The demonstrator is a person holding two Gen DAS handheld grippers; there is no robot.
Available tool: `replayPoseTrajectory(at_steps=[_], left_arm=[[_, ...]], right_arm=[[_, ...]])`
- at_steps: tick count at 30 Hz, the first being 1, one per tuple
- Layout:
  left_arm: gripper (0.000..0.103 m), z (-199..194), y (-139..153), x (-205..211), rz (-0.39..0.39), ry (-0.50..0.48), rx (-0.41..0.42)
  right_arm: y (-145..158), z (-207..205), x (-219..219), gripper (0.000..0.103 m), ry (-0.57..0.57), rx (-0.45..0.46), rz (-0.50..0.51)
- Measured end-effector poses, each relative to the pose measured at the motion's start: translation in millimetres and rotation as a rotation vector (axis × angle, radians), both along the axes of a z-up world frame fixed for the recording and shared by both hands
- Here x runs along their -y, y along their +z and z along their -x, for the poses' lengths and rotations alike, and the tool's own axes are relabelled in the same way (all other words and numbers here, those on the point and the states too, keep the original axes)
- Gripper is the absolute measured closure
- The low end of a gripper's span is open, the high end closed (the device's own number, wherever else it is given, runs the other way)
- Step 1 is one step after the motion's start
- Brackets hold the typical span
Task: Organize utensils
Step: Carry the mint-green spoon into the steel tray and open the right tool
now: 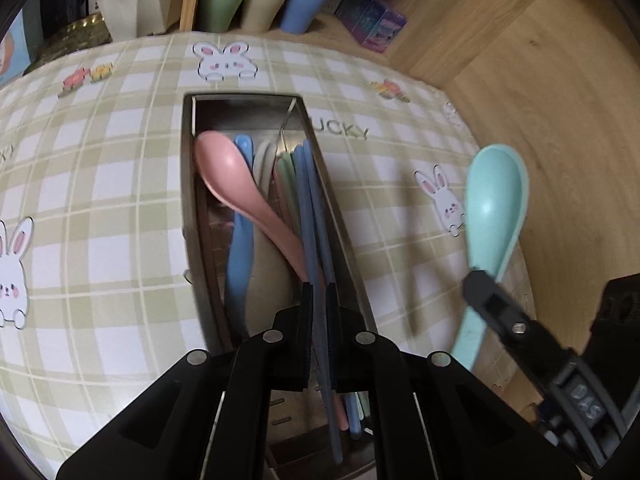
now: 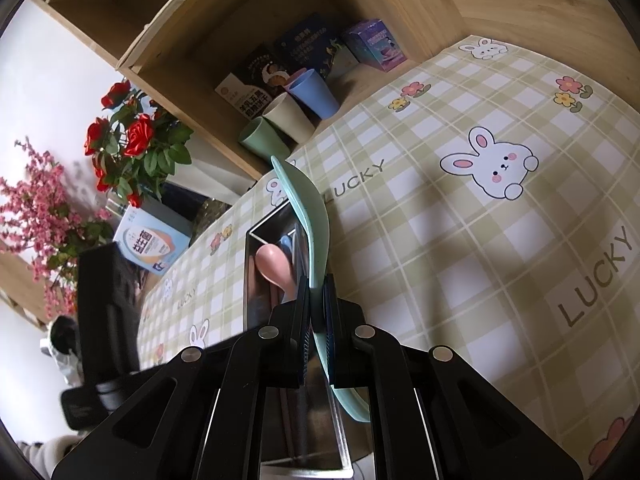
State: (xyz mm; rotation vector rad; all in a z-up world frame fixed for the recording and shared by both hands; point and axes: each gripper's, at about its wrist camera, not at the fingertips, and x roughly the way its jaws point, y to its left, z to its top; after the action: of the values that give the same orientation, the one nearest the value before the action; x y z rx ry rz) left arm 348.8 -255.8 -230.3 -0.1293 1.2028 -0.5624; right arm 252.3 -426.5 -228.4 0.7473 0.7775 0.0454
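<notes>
Two grips in hand. Our left gripper (image 1: 319, 292) clamps a blue-grey chopstick (image 1: 316, 216) lying lengthwise in the steel tray (image 1: 188, 200). Our right gripper (image 2: 319, 284) pinches the teal spoon (image 2: 308, 200) by its handle, bowl pointing far, held just right of the tray. We judge the tray lies left of the spoon, long axes near parallel; pink spoon (image 1: 232, 176) crosses inside.

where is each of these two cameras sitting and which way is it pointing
Left wrist: on the left gripper, looking down into the metal tray; its jaws clamp a blue chopstick; the right gripper shows at right.
Right wrist: on the right gripper, clamping the mint spoon, facing the cups.
Shared: tray, mint spoon, pink spoon, tablecloth, cups.
</notes>
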Motion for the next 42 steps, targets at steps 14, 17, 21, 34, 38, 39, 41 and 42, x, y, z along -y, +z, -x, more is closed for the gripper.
replayPoseTrajectory(at_steps=[14,17,21,34,38,39,41,42], left_arm=[[0.064,16,47,-79,-0.089,0.069,0.250],[0.057,22,49,-93,-0.141,0.077,0.294],[0.045,24,46,-111,-0.193,0.093,0.313],[0.006,28,52,-156,-0.148,0.122,0.334],[0.006,30,54,-166,-0.133,0.126,0.333],[0.006,31,54,-168,-0.139,0.130,0.336],[0.006,32,52,-176,-0.133,0.146,0.330],[0.006,31,52,-180,-0.124,0.155,0.324]], right_arm=[[5,-11,-42,0.097,0.069,-0.047,0.051],[4,-17,-53,0.097,0.079,-0.072,0.068],[0,-27,-68,0.097,0.088,-0.110,0.076],[-6,-87,-93,0.097,0.082,-0.222,0.273],[-9,-102,-100,0.097,0.092,-0.260,0.312],[-10,-106,-101,0.097,0.090,-0.269,0.331],[-11,-111,-104,0.097,0.089,-0.281,0.352],[-12,-114,-106,0.097,0.088,-0.289,0.369]])
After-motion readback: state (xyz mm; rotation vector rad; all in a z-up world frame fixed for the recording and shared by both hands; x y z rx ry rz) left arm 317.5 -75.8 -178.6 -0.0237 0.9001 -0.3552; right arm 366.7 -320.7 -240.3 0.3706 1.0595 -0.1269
